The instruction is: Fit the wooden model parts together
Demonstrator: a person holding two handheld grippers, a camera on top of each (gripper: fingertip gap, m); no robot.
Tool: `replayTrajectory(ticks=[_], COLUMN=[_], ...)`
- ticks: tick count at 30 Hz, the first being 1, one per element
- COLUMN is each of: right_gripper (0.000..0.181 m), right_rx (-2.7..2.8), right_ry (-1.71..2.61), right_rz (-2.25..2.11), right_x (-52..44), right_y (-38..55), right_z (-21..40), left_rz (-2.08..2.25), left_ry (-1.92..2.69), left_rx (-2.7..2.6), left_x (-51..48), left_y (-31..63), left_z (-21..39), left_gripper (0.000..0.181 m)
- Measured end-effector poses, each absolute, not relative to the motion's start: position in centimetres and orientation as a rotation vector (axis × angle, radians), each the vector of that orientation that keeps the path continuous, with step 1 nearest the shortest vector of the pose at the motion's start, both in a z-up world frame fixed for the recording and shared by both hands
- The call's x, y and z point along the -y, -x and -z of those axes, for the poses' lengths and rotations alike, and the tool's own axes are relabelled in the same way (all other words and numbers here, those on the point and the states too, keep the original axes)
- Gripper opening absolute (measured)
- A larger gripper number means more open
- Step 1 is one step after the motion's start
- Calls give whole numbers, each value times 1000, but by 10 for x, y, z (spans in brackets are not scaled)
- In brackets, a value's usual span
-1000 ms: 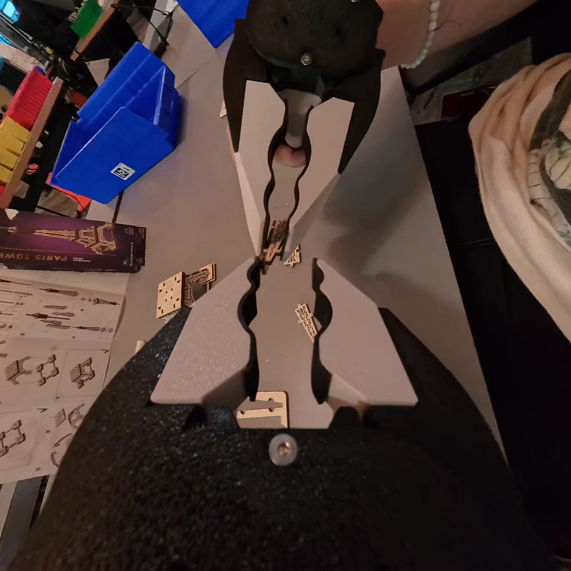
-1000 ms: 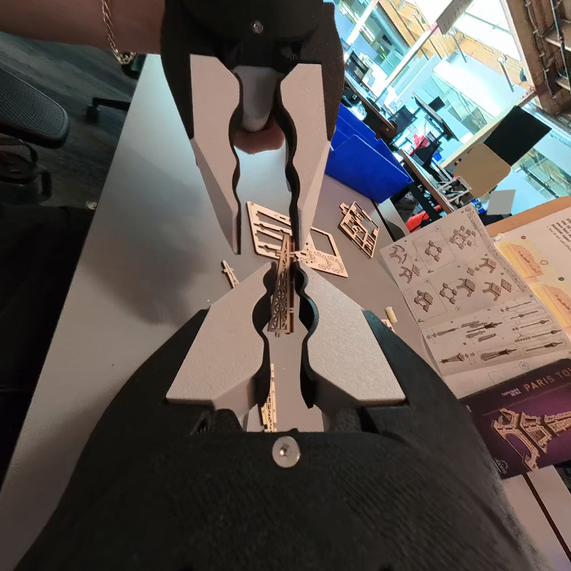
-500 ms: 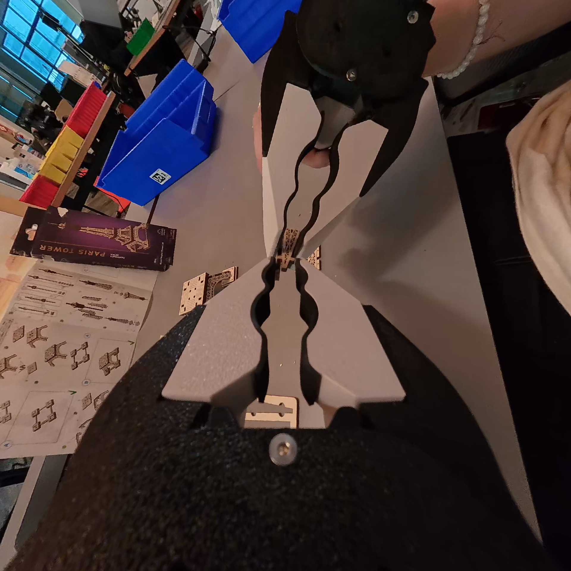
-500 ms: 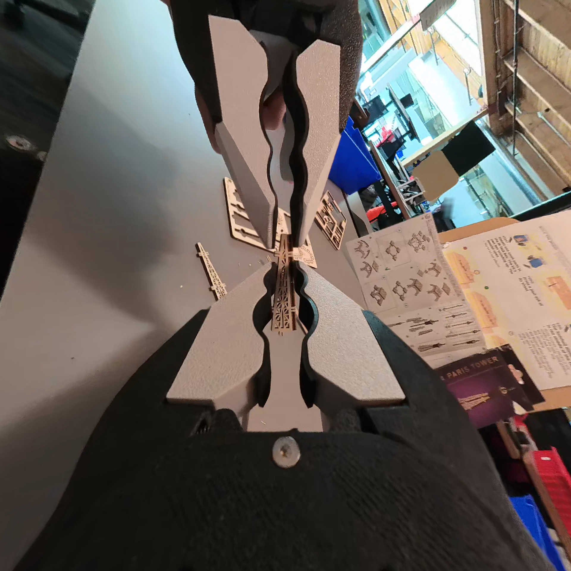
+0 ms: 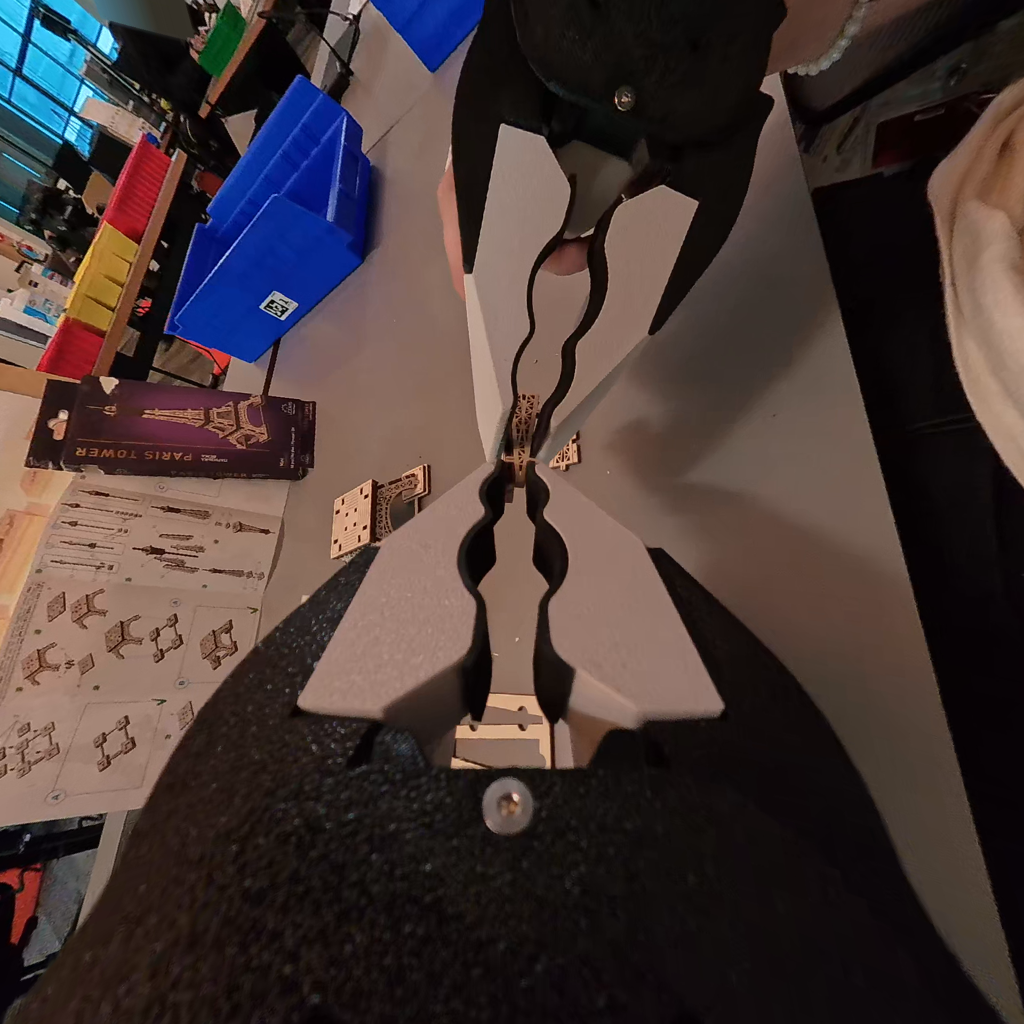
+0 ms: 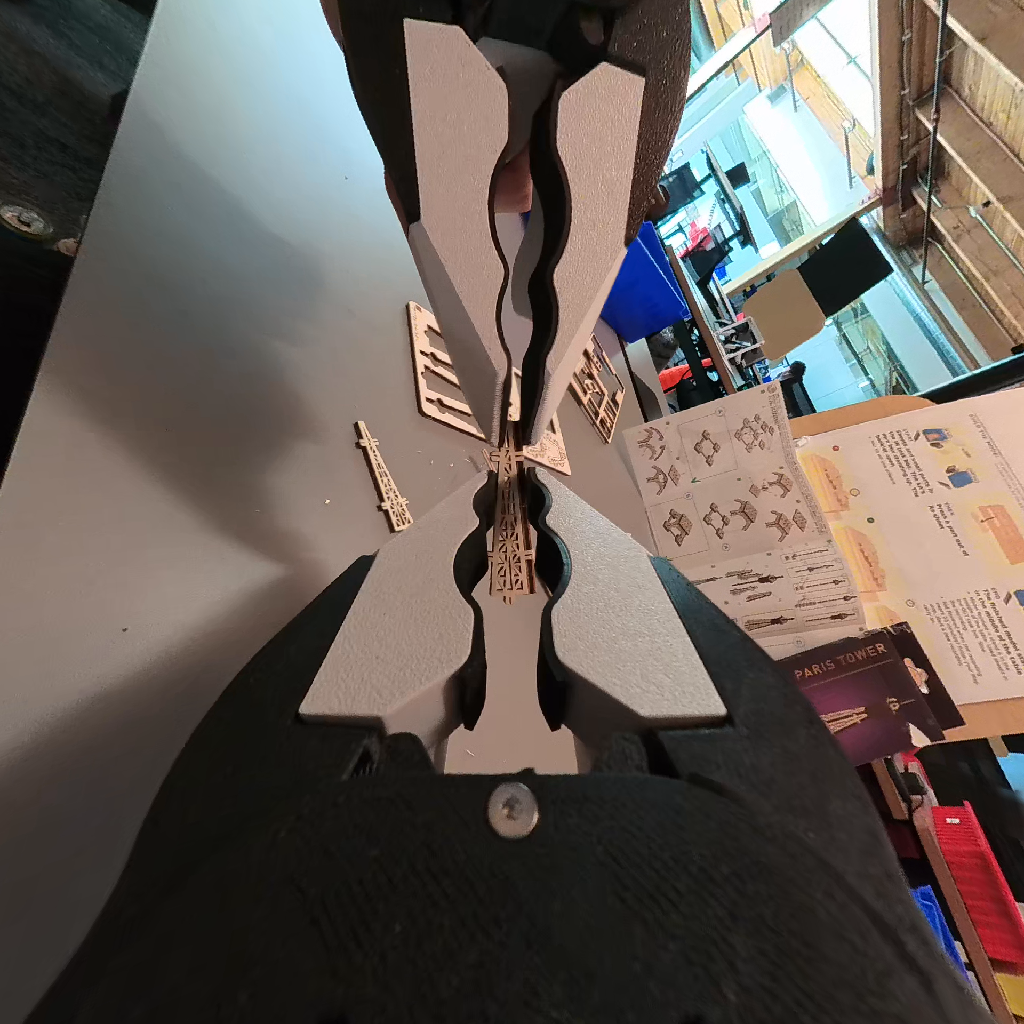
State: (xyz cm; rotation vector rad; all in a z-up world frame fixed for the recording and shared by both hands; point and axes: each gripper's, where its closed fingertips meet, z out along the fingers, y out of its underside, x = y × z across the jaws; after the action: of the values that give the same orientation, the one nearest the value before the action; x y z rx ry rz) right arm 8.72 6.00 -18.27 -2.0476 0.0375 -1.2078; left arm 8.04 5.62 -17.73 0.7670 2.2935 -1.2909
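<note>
We see a workshop or maker space: stacked blue storage bins (image 5: pixel 277 233), red and yellow bins (image 5: pixel 105 266) on wooden shelving, further workbenches (image 6: pixel 798 266) beyond our grey counter (image 6: pixel 194 332), under large windows.

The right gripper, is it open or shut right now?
Shut. The right gripper has its fingers pressed on both sides of the wooden lattice piece, held above the table.
</note>
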Motion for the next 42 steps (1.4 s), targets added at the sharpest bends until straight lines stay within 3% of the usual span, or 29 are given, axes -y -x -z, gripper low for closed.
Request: replayTrajectory(ticks=[28,33,38,42], right_gripper=[7,7,6,6], right_rx=[2,45,142,139], right_ry=[2081,1991,1916,1810], right_rz=[1115,1396,1702,1729], right_x=[-67,-61,-48,-49], right_y=[-76,-87,-92,-88], right_z=[190,174,166,151], left_rz=[1350,1501,1699,1796], left_ry=[-765,-644,-393,-231], left_rx=[-2438,-2292,-2254,-2292], left_x=[-60,-55,-53,-51], left_y=[-71,-80,-82,-82], left_z=[185,168,150,148], left_gripper=[5,6,34,29])
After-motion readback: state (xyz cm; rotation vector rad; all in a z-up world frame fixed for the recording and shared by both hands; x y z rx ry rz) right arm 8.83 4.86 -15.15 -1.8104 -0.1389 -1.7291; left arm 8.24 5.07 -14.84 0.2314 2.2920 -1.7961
